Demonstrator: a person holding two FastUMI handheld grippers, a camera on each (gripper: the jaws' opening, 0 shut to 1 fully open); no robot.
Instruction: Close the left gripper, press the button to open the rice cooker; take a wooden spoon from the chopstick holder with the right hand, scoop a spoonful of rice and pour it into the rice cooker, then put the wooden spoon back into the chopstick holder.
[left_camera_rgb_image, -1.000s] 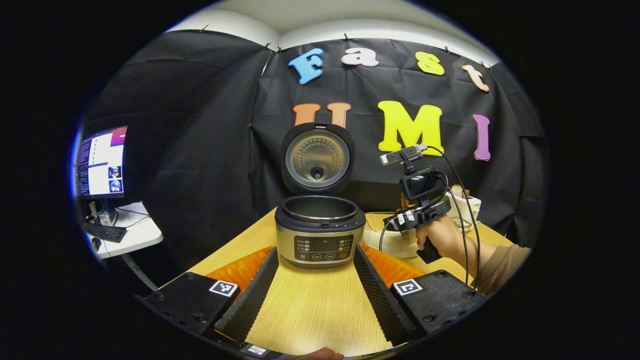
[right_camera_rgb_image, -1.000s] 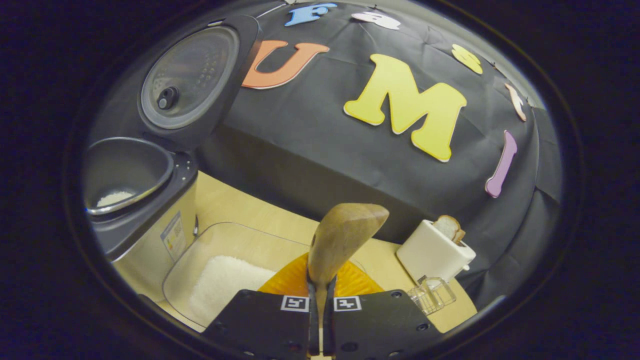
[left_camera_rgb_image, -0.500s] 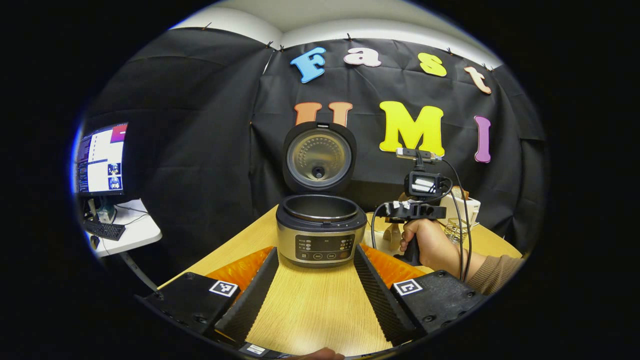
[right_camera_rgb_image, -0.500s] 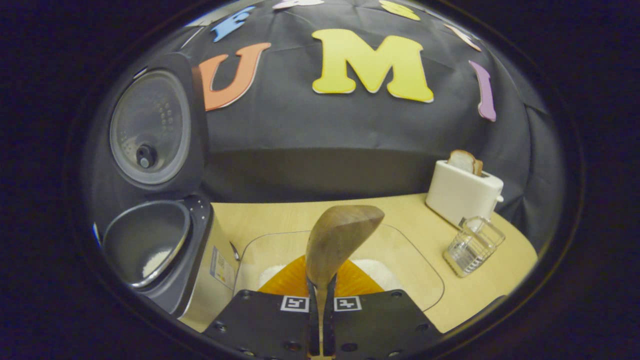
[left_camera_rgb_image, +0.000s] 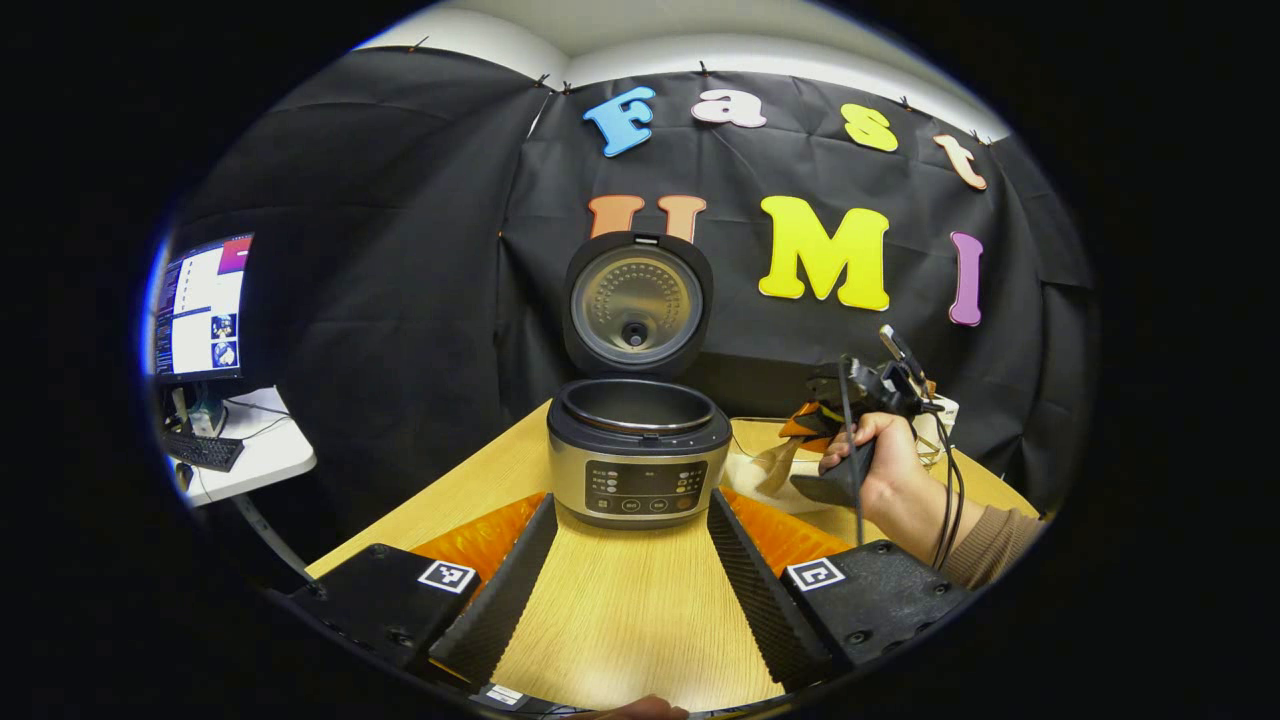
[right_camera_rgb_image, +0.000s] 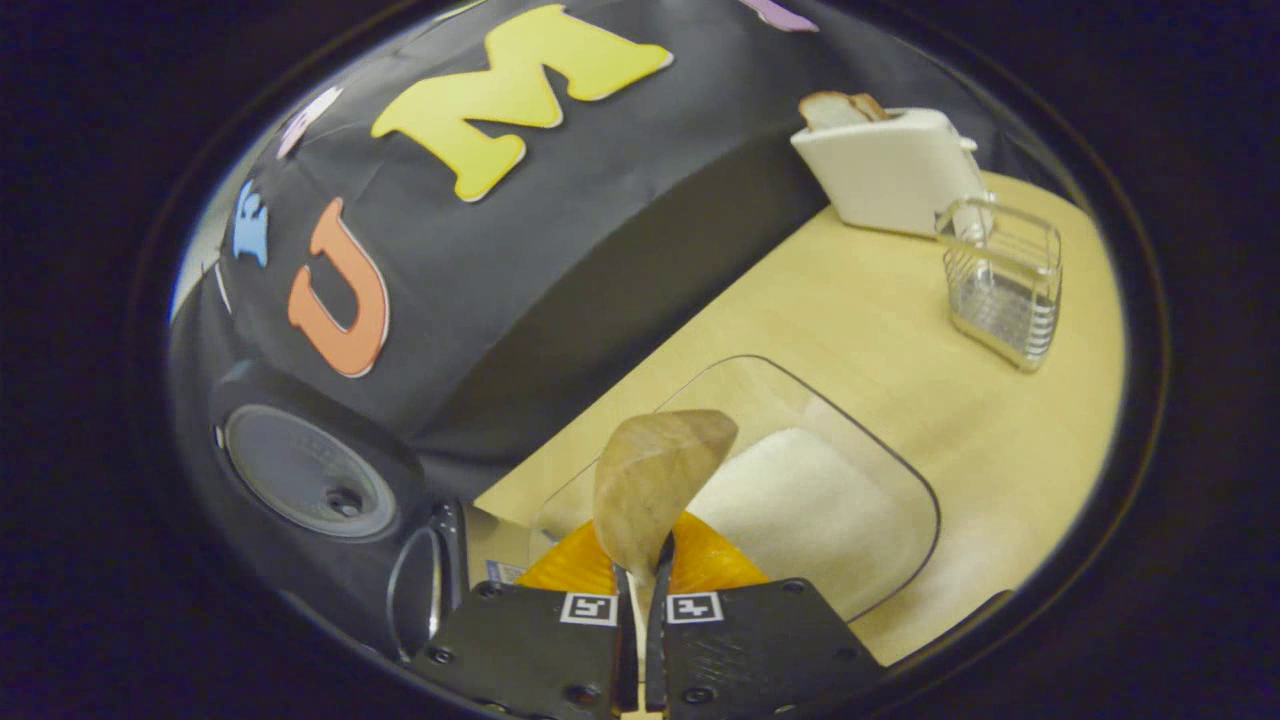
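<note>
The rice cooker (left_camera_rgb_image: 640, 462) stands at the table's middle with its lid (left_camera_rgb_image: 636, 305) raised upright. My left gripper (left_camera_rgb_image: 632, 600) is open in front of it, fingers wide apart with nothing between them. To the cooker's right a hand (left_camera_rgb_image: 885, 485) holds my right gripper (left_camera_rgb_image: 850, 395) tipped downward. My right gripper (right_camera_rgb_image: 640, 640) is shut on the handle of the wooden spoon (right_camera_rgb_image: 655, 480). The spoon's bowl hangs over the near end of a clear container (right_camera_rgb_image: 900, 470) holding white rice (right_camera_rgb_image: 800, 500). The wire chopstick holder (right_camera_rgb_image: 1005, 275) stands farther off, beside the toaster.
A white toaster (right_camera_rgb_image: 885, 165) with a bread slice sits by the back wall. The cooker's lid (right_camera_rgb_image: 300, 480) and rim (right_camera_rgb_image: 420, 580) lie close at the lower left of the right gripper view. A monitor (left_camera_rgb_image: 200, 310) and side desk (left_camera_rgb_image: 250, 460) stand left of the table (left_camera_rgb_image: 620, 620).
My right gripper has rolled and tipped down, swinging the spoon away from the cooker pot and over the rice container. The left gripper has barely moved.
</note>
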